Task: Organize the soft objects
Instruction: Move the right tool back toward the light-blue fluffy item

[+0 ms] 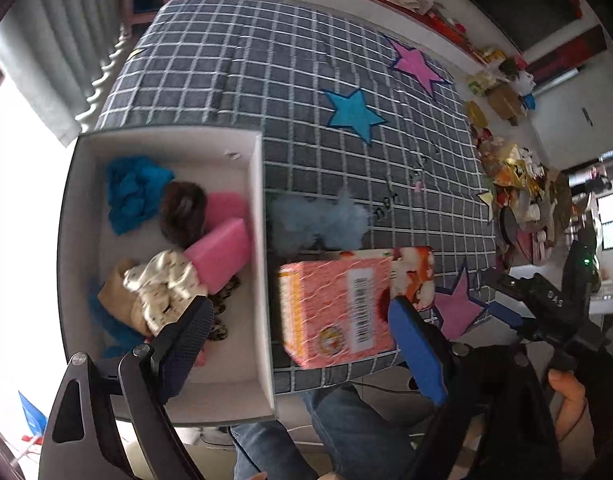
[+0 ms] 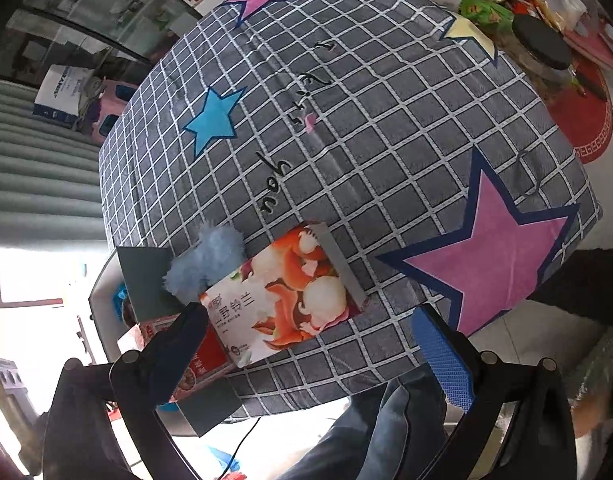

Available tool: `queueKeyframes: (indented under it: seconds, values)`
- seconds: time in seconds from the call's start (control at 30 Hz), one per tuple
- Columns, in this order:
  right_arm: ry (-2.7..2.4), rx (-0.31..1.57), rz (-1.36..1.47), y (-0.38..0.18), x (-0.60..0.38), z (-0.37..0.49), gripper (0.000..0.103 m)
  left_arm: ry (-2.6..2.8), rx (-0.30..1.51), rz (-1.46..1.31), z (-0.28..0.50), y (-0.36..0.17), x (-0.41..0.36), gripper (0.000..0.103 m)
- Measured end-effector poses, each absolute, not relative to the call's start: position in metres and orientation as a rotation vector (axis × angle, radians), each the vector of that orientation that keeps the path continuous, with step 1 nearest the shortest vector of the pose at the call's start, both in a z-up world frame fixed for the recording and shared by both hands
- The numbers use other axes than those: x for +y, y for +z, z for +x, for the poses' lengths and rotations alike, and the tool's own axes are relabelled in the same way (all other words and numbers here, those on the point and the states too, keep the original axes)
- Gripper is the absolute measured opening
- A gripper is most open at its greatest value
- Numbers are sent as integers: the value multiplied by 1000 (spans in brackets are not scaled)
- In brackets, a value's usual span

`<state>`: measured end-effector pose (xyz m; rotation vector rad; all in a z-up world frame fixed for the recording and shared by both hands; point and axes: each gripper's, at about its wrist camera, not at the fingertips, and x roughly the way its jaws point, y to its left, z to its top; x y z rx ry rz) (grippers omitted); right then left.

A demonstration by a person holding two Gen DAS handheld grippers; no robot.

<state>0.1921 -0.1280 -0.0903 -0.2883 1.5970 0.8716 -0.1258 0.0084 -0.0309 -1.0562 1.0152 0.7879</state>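
A white box on the left of the checked table holds soft things: blue cloth, a brown fuzzy piece, pink sponges and a cream patterned cloth. Right of the box lie a light blue fluffy piece and a pink tissue pack. My left gripper hangs open above the box wall and the pack, one finger over each. My right gripper is open above the pack, without gripping it.
The grey checked cloth with pink and blue stars covers the table. Snack packets and a dark-lidded jar crowd its far right side. A person's legs in jeans are at the near edge. A curtain hangs on the left.
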Motion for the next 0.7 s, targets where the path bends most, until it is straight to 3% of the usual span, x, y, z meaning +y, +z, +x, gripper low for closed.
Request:
queueKeyframes:
  seconds: [0.27, 0.5, 0.7]
  values:
    - [878, 1619, -188, -92, -130, 231, 103, 771, 1023, -1038, -94, -22, 29, 91]
    - [1065, 1635, -362, -108, -62, 213, 103, 832, 998, -1092, -105, -21, 26, 91]
    - [1271, 1697, -634, -154, 23, 145, 103, 912, 988, -1163, -130, -23, 9, 91]
